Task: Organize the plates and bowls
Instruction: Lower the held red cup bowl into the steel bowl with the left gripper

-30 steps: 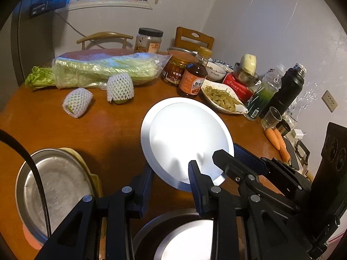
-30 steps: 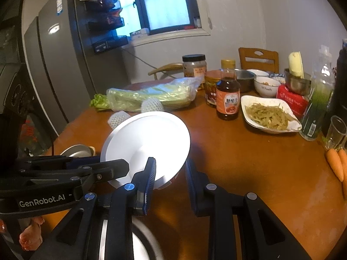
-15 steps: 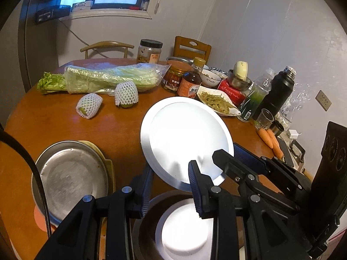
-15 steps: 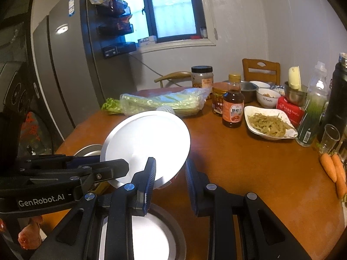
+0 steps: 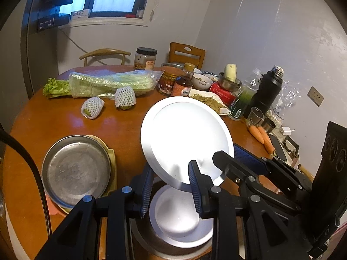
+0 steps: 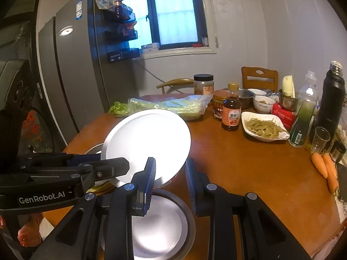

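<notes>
A white plate (image 5: pixel 186 138) (image 6: pixel 147 140) is held tilted in the air, its near rim between the fingers of both grippers. My left gripper (image 5: pixel 171 186) and my right gripper (image 6: pixel 170 179) are each shut on that rim. Below them, a second white plate (image 5: pixel 180 221) (image 6: pixel 158 227) lies inside a dark round pan (image 5: pixel 143 240) at the table's near edge. A steel plate (image 5: pixel 76 169) rests on a yellow board at the left.
The round wooden table (image 5: pixel 123 125) carries bagged celery (image 5: pixel 108 82), two net-wrapped fruits (image 5: pixel 124 94), jars, a sauce bottle (image 6: pixel 231 108), a dish of food (image 6: pixel 263 127), a black flask (image 6: pixel 330 95), a glass and carrots (image 6: pixel 324 166). A fridge (image 6: pixel 71 82) stands on the left.
Both grippers have risen and pulled back with the white plate. The pan and the white plate inside it have come into view below them.
</notes>
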